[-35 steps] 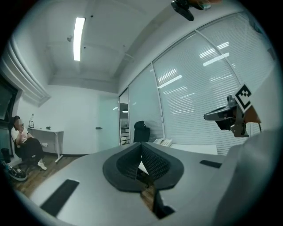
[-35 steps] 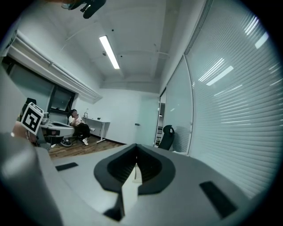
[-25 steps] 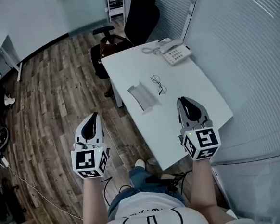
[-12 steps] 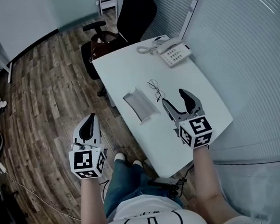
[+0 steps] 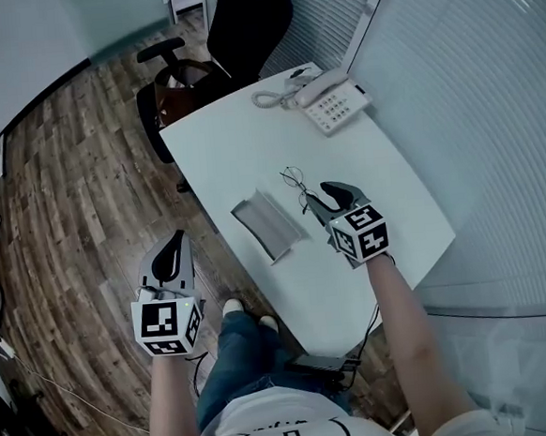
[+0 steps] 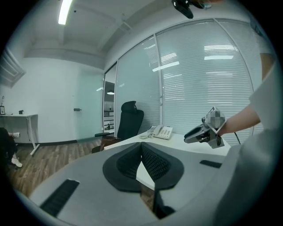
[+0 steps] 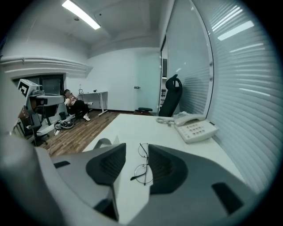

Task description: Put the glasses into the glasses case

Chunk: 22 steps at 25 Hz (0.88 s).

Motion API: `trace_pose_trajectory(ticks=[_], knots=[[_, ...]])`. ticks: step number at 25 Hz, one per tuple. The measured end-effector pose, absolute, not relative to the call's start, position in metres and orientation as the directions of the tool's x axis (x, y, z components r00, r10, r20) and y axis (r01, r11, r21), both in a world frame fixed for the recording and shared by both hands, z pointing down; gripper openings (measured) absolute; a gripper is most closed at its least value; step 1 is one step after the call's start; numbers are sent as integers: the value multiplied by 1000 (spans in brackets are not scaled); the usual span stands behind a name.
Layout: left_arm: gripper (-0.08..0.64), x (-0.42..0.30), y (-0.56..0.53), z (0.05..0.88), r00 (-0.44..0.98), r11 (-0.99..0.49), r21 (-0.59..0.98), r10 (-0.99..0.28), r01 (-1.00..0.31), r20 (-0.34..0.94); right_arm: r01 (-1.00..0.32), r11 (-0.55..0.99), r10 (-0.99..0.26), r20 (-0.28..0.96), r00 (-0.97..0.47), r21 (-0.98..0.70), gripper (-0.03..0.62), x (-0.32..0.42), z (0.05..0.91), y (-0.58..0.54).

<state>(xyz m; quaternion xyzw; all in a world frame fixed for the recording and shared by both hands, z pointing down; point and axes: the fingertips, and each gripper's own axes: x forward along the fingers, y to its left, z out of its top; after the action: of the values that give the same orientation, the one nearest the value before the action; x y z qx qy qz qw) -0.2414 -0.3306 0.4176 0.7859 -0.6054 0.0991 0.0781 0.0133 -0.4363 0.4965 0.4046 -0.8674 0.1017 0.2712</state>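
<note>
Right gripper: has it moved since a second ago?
Yes: right gripper advanced across the table to the glasses; jaws just closing partway, glasses in their gap, ungripped.

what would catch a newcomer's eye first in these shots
The right gripper hovers at the wire-rimmed glasses on the white table; its jaws have just been closing, the glasses showing in their gap, not pinched. Beside them lies the open grey case, and the left gripper hangs shut over the wood floor.
</note>
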Motion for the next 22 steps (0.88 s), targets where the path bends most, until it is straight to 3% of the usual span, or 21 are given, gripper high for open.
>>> trace_pose_trajectory(ticks=[6, 10, 15, 22], knots=[[17, -253, -358, 441, 252, -268, -7, -915, -963, 315, -787, 611, -572, 641, -512, -83, 97, 16, 554, -482], [17, -267, -367, 453, 242, -261, -7, -907, -965, 344, -778, 613, -504, 690, -519, -138, 86, 14, 577, -495], [17, -278, -377, 459, 230, -247, -1, -907, -969, 353, -746, 655, -437, 746, -503, -120, 51, 11, 595, -497], [17, -280, -379, 457, 234, -249, 0, -910, -968, 341, -747, 656, -453, 739, -500, -103, 19, 11, 587, -495]])
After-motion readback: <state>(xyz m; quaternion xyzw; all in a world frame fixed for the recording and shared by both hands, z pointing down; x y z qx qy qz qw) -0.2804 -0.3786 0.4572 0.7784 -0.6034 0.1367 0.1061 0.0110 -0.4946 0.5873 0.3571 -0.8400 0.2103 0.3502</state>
